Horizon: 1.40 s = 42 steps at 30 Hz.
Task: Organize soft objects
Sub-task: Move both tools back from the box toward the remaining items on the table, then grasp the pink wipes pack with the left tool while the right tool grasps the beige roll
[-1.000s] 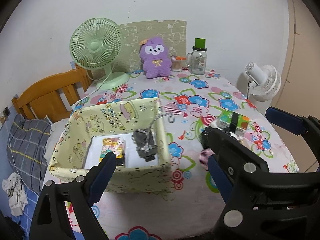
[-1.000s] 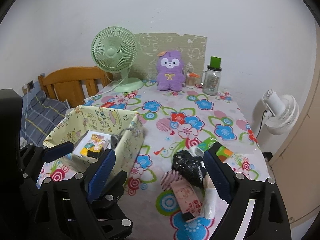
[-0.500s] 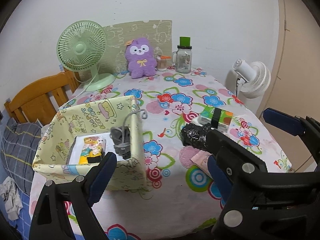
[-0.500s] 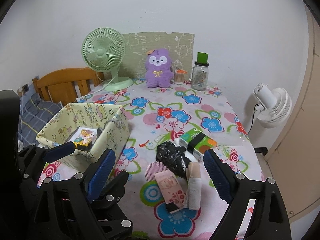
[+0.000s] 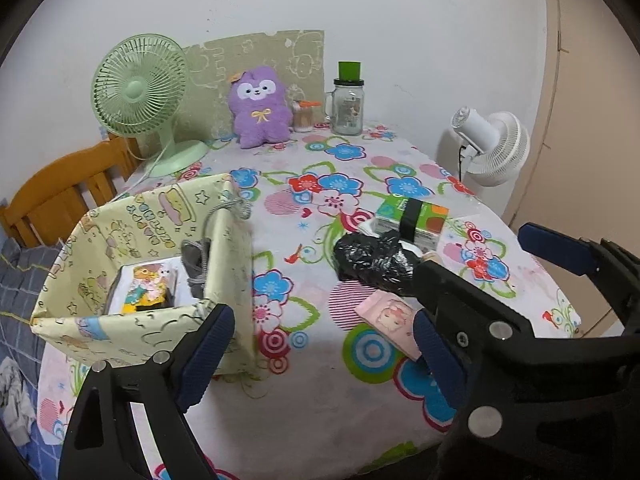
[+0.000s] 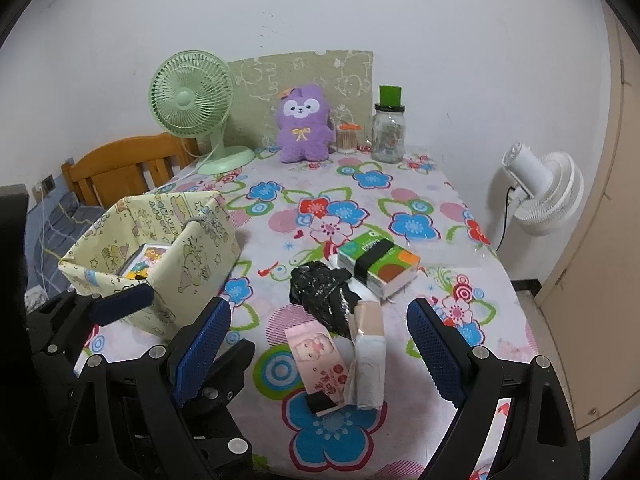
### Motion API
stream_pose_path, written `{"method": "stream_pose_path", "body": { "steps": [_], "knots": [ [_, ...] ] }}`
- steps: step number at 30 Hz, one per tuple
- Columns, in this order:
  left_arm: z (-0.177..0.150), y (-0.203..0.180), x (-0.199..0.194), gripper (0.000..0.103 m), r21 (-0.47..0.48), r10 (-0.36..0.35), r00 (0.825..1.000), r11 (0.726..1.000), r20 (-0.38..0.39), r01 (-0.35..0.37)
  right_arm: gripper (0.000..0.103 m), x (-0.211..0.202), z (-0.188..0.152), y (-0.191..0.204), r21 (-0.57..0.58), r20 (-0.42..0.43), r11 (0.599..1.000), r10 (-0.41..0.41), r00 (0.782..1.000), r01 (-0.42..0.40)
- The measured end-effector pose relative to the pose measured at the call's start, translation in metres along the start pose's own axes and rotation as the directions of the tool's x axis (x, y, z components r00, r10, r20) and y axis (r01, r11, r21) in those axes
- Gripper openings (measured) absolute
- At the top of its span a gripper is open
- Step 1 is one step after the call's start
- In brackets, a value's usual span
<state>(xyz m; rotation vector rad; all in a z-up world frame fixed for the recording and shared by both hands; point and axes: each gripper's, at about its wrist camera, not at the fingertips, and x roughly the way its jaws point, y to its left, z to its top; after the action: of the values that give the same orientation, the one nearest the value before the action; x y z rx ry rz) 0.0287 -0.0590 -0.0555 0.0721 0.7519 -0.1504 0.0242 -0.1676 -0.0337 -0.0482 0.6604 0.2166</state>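
Left wrist view: compared with a second ago, the yellow fabric box (image 5: 160,264) is seen further left and the black crumpled bag (image 5: 372,258) and pink tissue packet (image 5: 390,318) have come into sight. The left gripper (image 5: 320,356) is tilted downward over the near table edge, its jaws spread wide with nothing between them. The right gripper's black frame is seen at the right. A picture packet (image 5: 150,290) and grey cord lie inside the box. The flowered tablecloth (image 5: 320,380) covers the table; a purple plush toy (image 5: 260,106), green fan (image 5: 140,88) and glass jar (image 5: 348,108) stand against the white wall.

Right wrist view: the table is seen from further back than before, with more of the near edge shown. The right gripper (image 6: 320,354) is angled down, jaws wide and empty, above the pink tissue packet (image 6: 320,364) and a white wrapped roll (image 6: 370,356). The black crumpled bag (image 6: 324,294) touches a green tissue pack (image 6: 378,266). The yellow fabric box (image 6: 188,260) stands at the left, a white floor fan (image 6: 544,192) at the right.
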Motion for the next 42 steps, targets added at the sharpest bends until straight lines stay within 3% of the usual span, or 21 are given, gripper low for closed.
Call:
{"method": "stream_pose_path", "body": {
  "steps": [15, 17, 23, 36, 38, 42],
  "knots": [
    [-0.004, -0.024, 0.040, 0.092, 0.021, -0.038, 0.996, 0.999, -0.085, 0.040, 0.091, 0.025, -0.015, -0.030, 0.034, -0.053, 0.999, -0.025, 0.998, 0.027],
    [-0.005, -0.027, 0.046, 0.092, 0.018, -0.040, 0.994, 0.999, -0.099, 0.042, 0.085, 0.031, -0.016, -0.034, 0.039, -0.068, 0.999, -0.025, 0.997, 0.027],
    [-0.006, -0.035, 0.064, 0.091, 0.018, -0.054, 0.989, 0.998, -0.137, 0.057, 0.081, 0.047, -0.021, -0.045, 0.054, -0.116, 0.998, -0.016, 0.993, 0.022],
    [-0.012, -0.045, 0.085, 0.091, 0.034, -0.064, 0.979, 0.997, -0.196, 0.072, 0.044, 0.079, -0.032, -0.055, 0.110, -0.233, 0.992, 0.089, 0.968, -0.065],
    [-0.011, -0.046, 0.086, 0.091, 0.037, -0.063, 0.978, 0.997, -0.197, 0.072, 0.030, 0.081, -0.033, -0.055, 0.124, -0.240, 0.988, 0.119, 0.963, -0.092],
    [-0.009, -0.049, 0.087, 0.091, 0.046, -0.065, 0.980, 0.996, -0.190, 0.075, 0.025, 0.079, -0.032, -0.059, 0.124, -0.236, 0.989, 0.109, 0.966, -0.081]
  ]
}}
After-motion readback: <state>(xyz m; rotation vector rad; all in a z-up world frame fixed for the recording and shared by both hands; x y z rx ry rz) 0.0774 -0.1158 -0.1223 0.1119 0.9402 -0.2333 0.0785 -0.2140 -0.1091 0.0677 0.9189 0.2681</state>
